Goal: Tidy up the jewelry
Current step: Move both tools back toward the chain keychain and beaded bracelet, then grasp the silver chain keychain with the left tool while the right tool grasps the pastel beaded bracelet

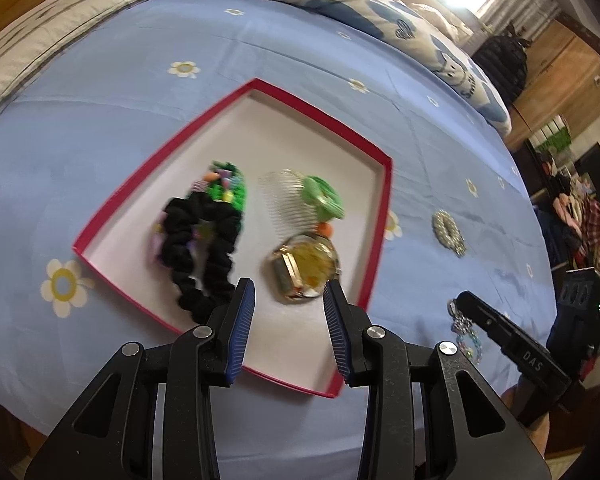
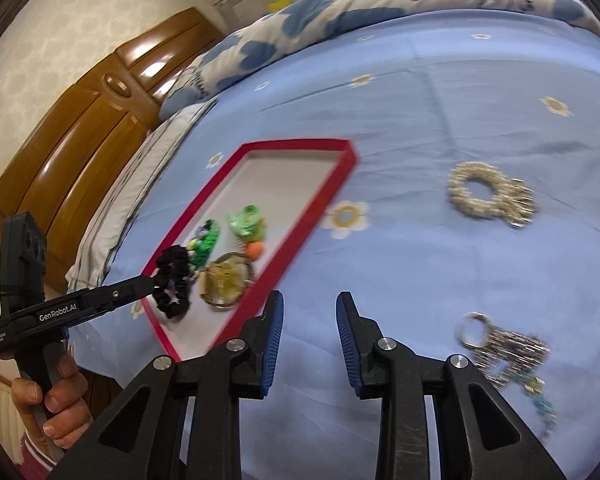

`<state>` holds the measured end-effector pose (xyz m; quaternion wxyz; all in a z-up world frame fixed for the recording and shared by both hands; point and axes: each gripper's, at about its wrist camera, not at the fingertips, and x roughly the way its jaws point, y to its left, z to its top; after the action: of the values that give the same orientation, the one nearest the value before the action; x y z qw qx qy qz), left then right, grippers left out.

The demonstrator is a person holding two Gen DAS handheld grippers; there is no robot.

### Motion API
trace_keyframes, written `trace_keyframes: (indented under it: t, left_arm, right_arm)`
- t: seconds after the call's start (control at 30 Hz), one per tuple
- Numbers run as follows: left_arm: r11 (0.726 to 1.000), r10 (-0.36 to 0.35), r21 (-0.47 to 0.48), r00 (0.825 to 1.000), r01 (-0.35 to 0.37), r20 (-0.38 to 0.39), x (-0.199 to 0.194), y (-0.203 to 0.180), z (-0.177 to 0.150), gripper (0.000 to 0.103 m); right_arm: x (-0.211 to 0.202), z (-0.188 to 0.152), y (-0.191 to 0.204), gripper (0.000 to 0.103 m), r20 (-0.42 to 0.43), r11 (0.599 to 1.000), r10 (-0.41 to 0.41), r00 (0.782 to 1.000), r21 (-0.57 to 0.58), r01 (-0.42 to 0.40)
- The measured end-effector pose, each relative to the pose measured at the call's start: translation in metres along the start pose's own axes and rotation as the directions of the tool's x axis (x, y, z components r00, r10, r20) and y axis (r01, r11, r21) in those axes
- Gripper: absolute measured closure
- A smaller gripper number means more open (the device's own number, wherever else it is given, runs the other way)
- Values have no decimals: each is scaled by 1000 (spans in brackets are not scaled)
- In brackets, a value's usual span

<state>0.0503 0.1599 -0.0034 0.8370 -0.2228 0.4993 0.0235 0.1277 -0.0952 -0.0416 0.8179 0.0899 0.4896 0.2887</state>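
The left gripper (image 1: 289, 290) hangs over the near part of the red-rimmed tray (image 1: 236, 92), its blue-padded fingers (image 1: 244, 308) spread wide with nothing between them. Just ahead of the fingertips, inside the tray, lies a round gold watch (image 1: 304, 268); a black scrunchie (image 1: 198, 252) lies to its left, close beside the left finger, with a green beaded piece (image 1: 226, 188) at its far end. Beyond the watch sit a clear hair comb (image 1: 278, 198) and a green flower clip (image 1: 324, 198). The right gripper (image 2: 309, 304) is likewise spread and holds nothing, hovering over the blue flowered bedsheet (image 2: 460, 92) just beside the tray's right wall. To its right, on the sheet, rests a silver chain piece with blue beads (image 2: 508, 356), near the right finger, and farther ahead a pearl ring brooch (image 2: 480, 194), well apart from the fingertips.
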Motion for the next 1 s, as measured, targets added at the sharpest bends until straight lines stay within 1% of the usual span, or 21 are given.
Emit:
trace_keyframes:
  t: [0.37,0.77,0.87,0.93,1.0]
  left_arm:
    - [996,-33,81,999,37,-41,11,-41,-14,69]
    - [981,-61,176,993,78,-99,24,-86,-30,69]
    - [975,-68,203,990,91,-120,30,-99,-34,69]
    - [968,-71,229,988,101,-137,36,-111,-38,69]
    - [961,-73,252,986,109,-148,40,-121,-42,69]
  right_arm:
    - [-45,-18,-55,69,55,992,-79,995,108,72]
    - [-80,-50,-103,67,68,969,-152,986,204,136]
    - [-84,-55,-109,67,68,966,-164,984,215,146]
    - [-85,-57,-110,63,67,965,-173,983,213,156]
    - [-85,-60,-110,61,65,964,-186,980,206,169]
